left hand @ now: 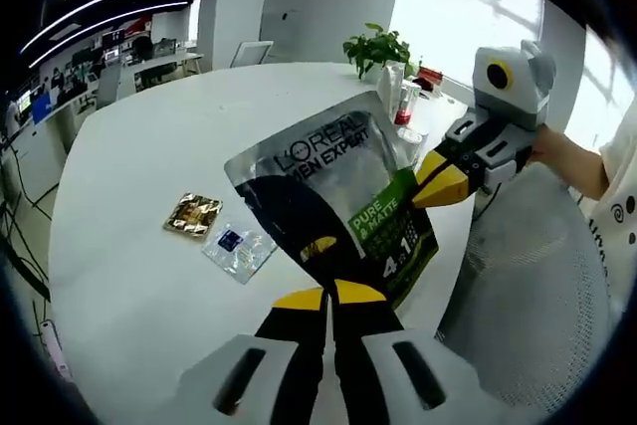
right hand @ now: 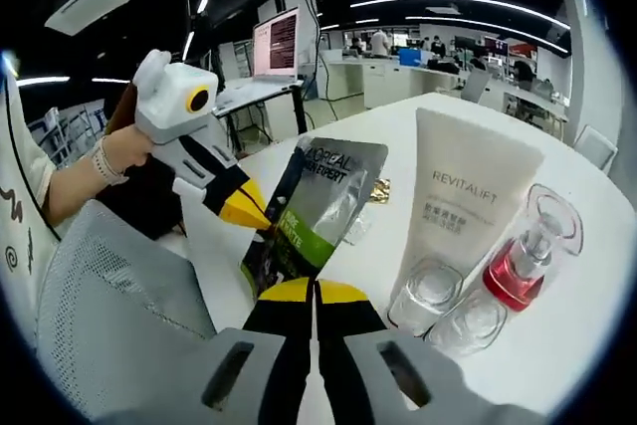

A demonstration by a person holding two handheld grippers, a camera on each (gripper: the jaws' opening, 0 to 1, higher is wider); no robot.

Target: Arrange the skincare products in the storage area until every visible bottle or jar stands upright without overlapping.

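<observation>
Both tongs pinch a grey-and-green L'Oréal sachet (right hand: 320, 204) above the white counter (right hand: 587, 276): the right tongs (right hand: 316, 293) at its bottom, the left tongs (right hand: 261, 221) at its edge. Beside it stand a white Revitalift tube (right hand: 460, 201) and a clear red-filled bottle (right hand: 518, 271).

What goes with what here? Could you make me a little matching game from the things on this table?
Things:
1. pouch
2. white tube
3. gold packet
4. potted plant

Descriptions:
A. lies flat on the white table, beside a small clear sachet
B. held up off the table between both grippers
C. stands upright beside a red-capped clear bottle
D. green leaves, at the table's far edge

Pairs: 1-B, 2-C, 3-A, 4-D
</observation>
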